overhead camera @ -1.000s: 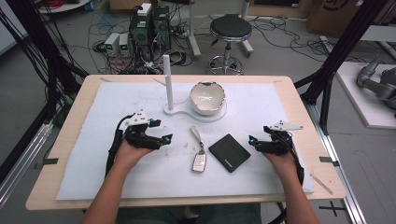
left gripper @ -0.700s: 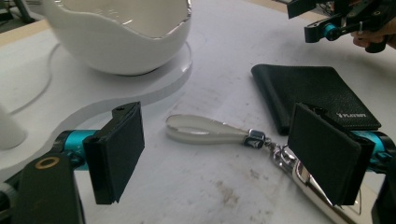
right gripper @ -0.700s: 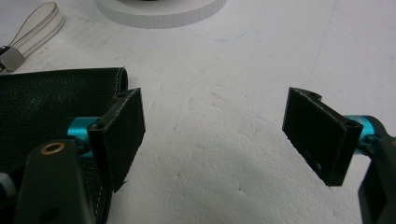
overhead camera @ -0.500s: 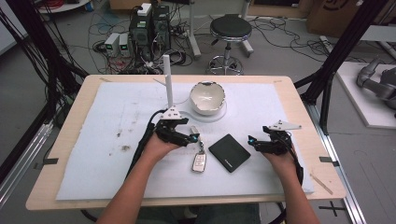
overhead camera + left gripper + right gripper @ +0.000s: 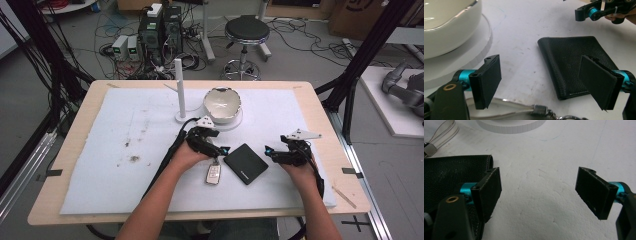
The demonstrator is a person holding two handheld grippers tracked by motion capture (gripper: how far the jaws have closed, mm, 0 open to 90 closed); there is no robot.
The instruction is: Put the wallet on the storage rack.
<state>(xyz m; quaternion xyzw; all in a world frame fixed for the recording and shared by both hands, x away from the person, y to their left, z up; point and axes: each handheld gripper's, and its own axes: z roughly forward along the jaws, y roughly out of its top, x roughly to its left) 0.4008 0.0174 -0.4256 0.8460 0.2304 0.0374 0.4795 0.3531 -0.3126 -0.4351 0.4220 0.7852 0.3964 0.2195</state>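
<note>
A black leather wallet (image 5: pixel 245 163) (image 5: pixel 574 65) (image 5: pixel 449 172) lies flat on the white mat, near the middle front. Just left of it rests a key fob (image 5: pixel 213 173), and its strap and metal ring (image 5: pixel 524 110) run under my left gripper. My left gripper (image 5: pixel 220 150) (image 5: pixel 540 67) hovers open above the strap, one jaw over the wallet's near corner, holding nothing. My right gripper (image 5: pixel 270 151) (image 5: pixel 540 185) stands open at the wallet's right edge, with bare mat between its jaws. The left gripper view also catches that right gripper (image 5: pixel 599 10) at the top right.
A white bowl (image 5: pixel 222 105) (image 5: pixel 446 22) sits on a round white base (image 5: pixel 509 125) behind the left gripper, beside an upright white post (image 5: pixel 179 90). The white mat (image 5: pixel 125 150) covers most of the wooden table (image 5: pixel 75 125). A stool (image 5: pixel 245 30) and cabling stand beyond the far edge.
My left gripper has travelled right from the mat's left half to the key fob and wallet. The right gripper has stayed put.
</note>
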